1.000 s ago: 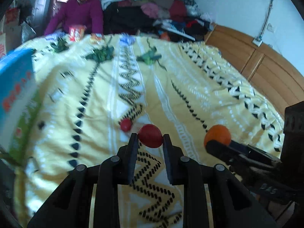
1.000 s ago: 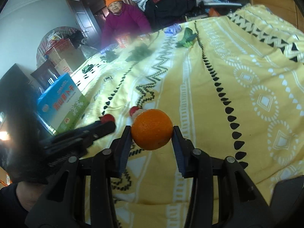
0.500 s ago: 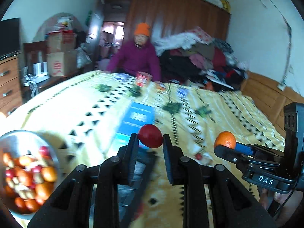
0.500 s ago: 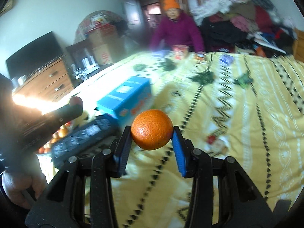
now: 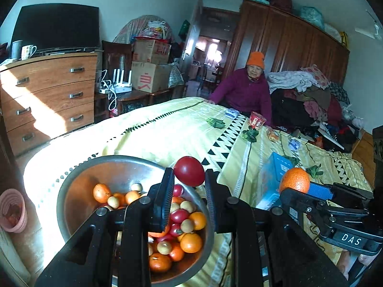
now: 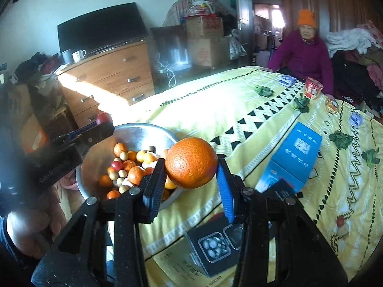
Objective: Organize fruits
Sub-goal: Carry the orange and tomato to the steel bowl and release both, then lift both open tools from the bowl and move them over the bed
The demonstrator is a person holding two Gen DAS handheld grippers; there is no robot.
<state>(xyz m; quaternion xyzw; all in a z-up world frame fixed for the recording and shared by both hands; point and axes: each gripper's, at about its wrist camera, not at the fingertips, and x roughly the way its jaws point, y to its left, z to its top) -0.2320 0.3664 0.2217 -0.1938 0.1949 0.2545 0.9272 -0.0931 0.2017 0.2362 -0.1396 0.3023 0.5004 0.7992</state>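
Note:
My left gripper [image 5: 189, 181] is shut on a red tomato [image 5: 189, 170] and holds it above the far rim of a steel bowl [image 5: 71, 191] filled with oranges, tomatoes and small pale fruits. My right gripper [image 6: 191, 169] is shut on an orange [image 6: 191, 162] and hovers just right of the same bowl [image 6: 134, 131]. The right gripper with its orange [image 5: 295, 179] shows at the right of the left wrist view. The left gripper with the tomato [image 6: 104, 117] shows at the left of the right wrist view.
The bowl sits at the corner of a bed with a yellow patterned cover [image 5: 191, 129]. A blue box [image 6: 294, 157] and a dark box [image 6: 210, 246] lie near the bowl. Green leaves, small packets and a red cup [image 6: 313, 87] lie farther off. A person in purple [image 5: 244, 91] sits beyond.
Both grippers have swung left from the middle of the bed to the bowl, each still holding its fruit. The bowl has come close under the left gripper.

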